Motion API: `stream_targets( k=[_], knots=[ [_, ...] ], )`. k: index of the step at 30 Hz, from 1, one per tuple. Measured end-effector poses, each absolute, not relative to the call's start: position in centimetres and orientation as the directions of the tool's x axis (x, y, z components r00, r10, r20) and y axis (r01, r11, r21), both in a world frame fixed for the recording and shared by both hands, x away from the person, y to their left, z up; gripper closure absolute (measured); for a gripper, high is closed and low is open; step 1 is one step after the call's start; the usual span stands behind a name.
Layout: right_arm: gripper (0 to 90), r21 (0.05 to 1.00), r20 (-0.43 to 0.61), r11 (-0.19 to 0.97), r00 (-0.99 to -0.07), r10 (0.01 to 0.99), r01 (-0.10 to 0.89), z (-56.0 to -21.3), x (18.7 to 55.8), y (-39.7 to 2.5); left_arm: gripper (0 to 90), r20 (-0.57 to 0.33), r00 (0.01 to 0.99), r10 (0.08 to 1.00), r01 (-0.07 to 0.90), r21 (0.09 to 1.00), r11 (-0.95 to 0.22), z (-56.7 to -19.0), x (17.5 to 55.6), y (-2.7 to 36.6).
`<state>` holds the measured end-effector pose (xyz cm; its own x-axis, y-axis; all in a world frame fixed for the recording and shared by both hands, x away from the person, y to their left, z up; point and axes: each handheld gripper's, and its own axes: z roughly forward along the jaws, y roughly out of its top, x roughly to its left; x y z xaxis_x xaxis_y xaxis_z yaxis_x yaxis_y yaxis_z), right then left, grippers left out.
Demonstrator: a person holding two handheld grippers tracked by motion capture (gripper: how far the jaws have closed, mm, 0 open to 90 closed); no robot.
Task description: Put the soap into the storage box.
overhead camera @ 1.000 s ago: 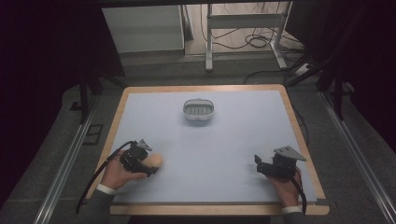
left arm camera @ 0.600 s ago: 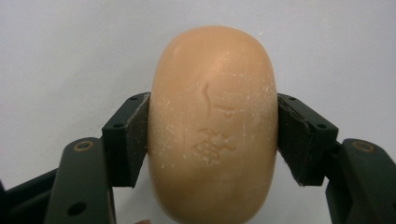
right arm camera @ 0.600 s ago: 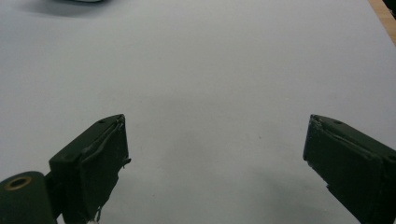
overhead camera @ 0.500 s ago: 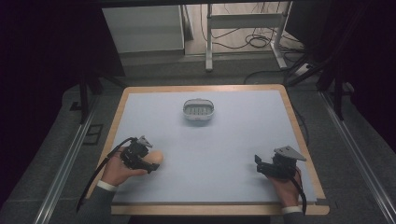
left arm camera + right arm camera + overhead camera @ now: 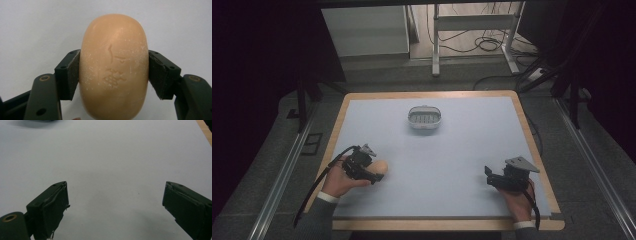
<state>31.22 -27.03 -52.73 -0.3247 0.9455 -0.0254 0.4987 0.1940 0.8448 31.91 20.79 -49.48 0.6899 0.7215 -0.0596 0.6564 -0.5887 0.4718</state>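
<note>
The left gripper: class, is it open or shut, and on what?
Shut on the soap bar: the left gripper has both jaws pressed against its sides.

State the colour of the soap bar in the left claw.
Pale peach-orange soap bar, with whitish scuffs; the left gripper view shows it best.

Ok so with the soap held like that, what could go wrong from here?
1. The smooth, rounded peach-coloured soap bar is pinched only at its curved sides by the left gripper, so it may squirt out if squeezed harder or tilted.
2. The small white oval soap dish sits far across the pale blue table mat, so a long carry gives more chance of a drop.
3. The right gripper is open and off to the side, so it may be unable to catch a slip.
</note>
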Motion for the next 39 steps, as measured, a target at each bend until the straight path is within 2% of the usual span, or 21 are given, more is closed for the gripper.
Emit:
stream_targets(
  k=[39],
  knots=[
    [6.6, 0.839, -0.025, 0.193, -0.319, 0.948, 0.508, -52.8, 31.4, -27.0, 32.5, -0.036, 0.717, 0.696, 0.619, 0.493, -0.611, -48.4, 33.5, 18.5]
  ],
)
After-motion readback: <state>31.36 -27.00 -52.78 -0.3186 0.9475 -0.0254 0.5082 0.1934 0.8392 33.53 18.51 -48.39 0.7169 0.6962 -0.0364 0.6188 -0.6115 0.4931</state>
